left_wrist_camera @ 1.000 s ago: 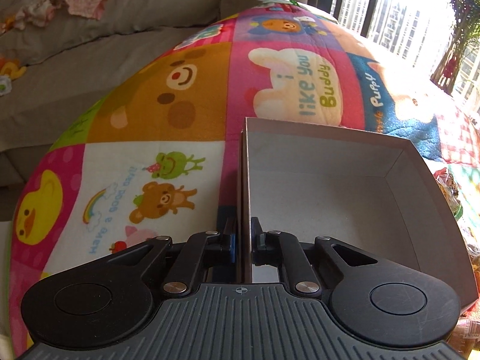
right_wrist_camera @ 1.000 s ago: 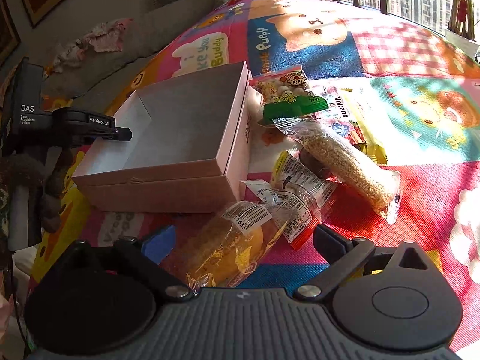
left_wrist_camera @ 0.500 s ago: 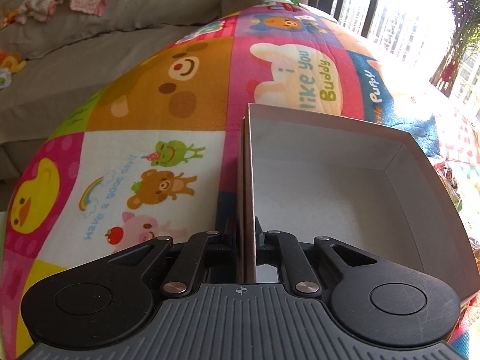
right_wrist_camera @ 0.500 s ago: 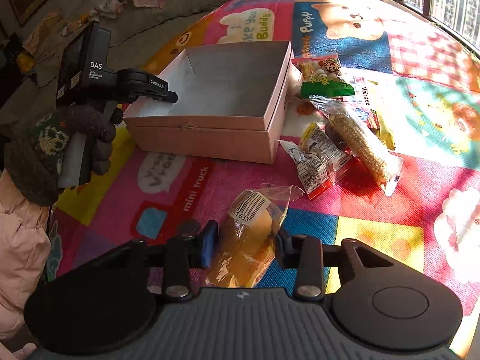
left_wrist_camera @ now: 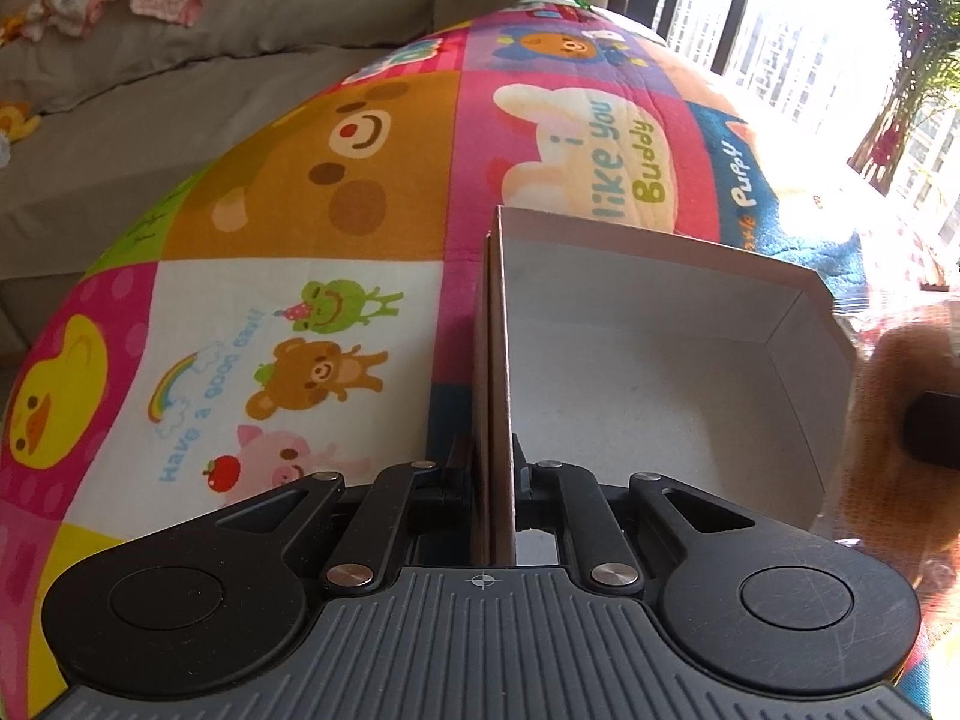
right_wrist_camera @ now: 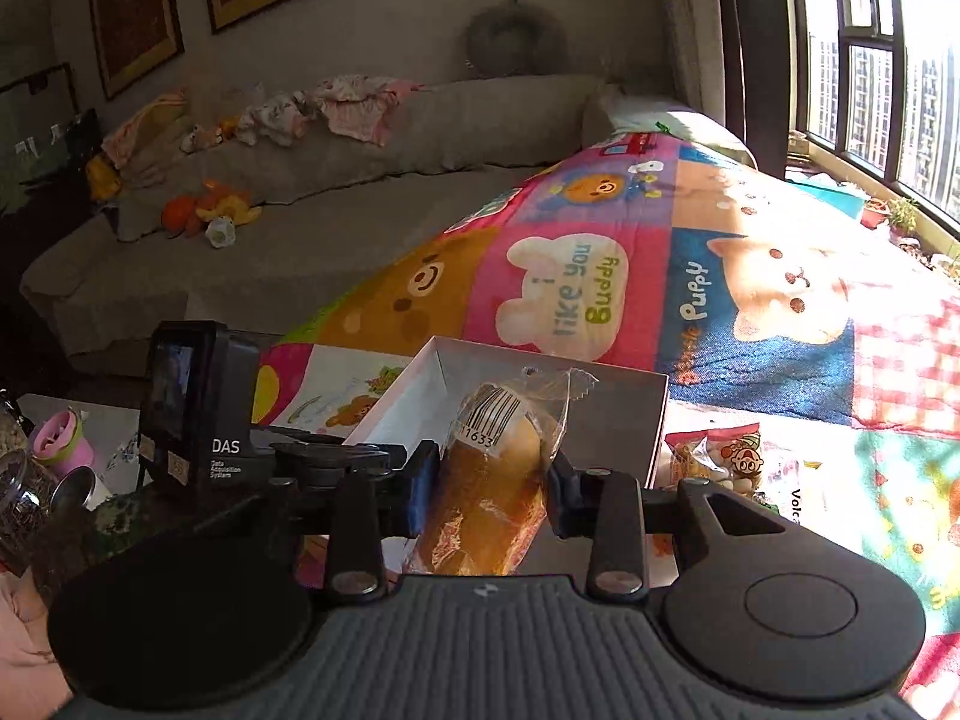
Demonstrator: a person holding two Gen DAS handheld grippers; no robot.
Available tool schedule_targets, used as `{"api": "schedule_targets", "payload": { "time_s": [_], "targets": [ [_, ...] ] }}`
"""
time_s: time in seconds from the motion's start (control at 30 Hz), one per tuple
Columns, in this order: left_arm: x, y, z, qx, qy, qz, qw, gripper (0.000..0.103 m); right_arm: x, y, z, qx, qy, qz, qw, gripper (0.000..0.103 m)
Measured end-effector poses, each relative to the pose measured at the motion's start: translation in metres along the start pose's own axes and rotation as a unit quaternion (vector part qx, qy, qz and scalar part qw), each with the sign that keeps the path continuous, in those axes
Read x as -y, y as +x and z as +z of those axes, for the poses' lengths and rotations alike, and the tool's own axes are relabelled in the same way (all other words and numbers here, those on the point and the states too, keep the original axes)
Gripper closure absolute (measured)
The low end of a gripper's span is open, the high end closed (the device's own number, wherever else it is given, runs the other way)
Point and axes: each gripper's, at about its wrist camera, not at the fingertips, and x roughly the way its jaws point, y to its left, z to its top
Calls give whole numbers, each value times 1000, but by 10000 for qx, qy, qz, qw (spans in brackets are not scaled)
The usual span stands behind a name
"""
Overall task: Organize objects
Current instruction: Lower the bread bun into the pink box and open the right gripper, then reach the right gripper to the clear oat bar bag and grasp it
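Lifted bread packet [right_wrist_camera: 489, 480] now over box [left_wrist_camera: 660, 396], right jaws clamping it, left jaws pinching box wall.

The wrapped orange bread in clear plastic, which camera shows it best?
The right wrist view: the orange bread in its clear barcoded wrapper sits centred, gripped by the right tongs. The left wrist view catches only a blurred orange patch at its right edge, beyond the open cardboard box.

Mat [left_wrist_camera: 372, 120]: "i like you Buddy"; bread wrapper [right_wrist_camera: 498, 468]: seemingly "1633"; camera [right_wrist_camera: 198, 414]: "DAS".
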Motion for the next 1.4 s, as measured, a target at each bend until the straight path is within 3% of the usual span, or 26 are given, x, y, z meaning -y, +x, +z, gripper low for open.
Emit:
{"api": "schedule_targets", "payload": {
  "time_s": [0.1,0.2,0.37,0.5,0.67,0.77,0.83,0.9,1.03,1.13,1.4],
  "targets": [
    [-1,0,0,-4,-21,-22,10000,92,4,47,-5,-332,235,80,9991,68],
    [-3,0,0,-22,-87,-34,10000,92,5,80,-14,-677,720,540,9936,68],
    [-3,0,0,-19,-110,-39,9999,92,2,99,-23,-930,887,886,9877,67],
    [-2,0,0,-9,-112,-2,9999,92,4,81,-24,-782,586,547,9937,53],
    [-1,0,0,-1,-85,32,10000,93,22,28,-26,-290,55,-258,9992,52],
    [0,0,-1,18,-52,68,10000,93,37,-6,-36,-22,-227,-883,9958,47],
    [1,-1,-2,34,-48,93,9999,93,50,-25,-48,48,-283,-1317,9909,35],
    [2,0,-2,37,-57,109,9999,93,62,-36,-62,-11,-190,-1546,9878,31],
    [3,0,-3,34,-60,137,9999,93,87,-41,-96,-287,392,-1649,9851,23],
    [5,0,-3,20,-28,174,9998,93,96,-33,-113,-442,775,-1584,9833,23],
    [6,-1,-5,41,68,196,9998,93,84,-15,-121,-350,855,-1321,9869,22]
  ]
}}
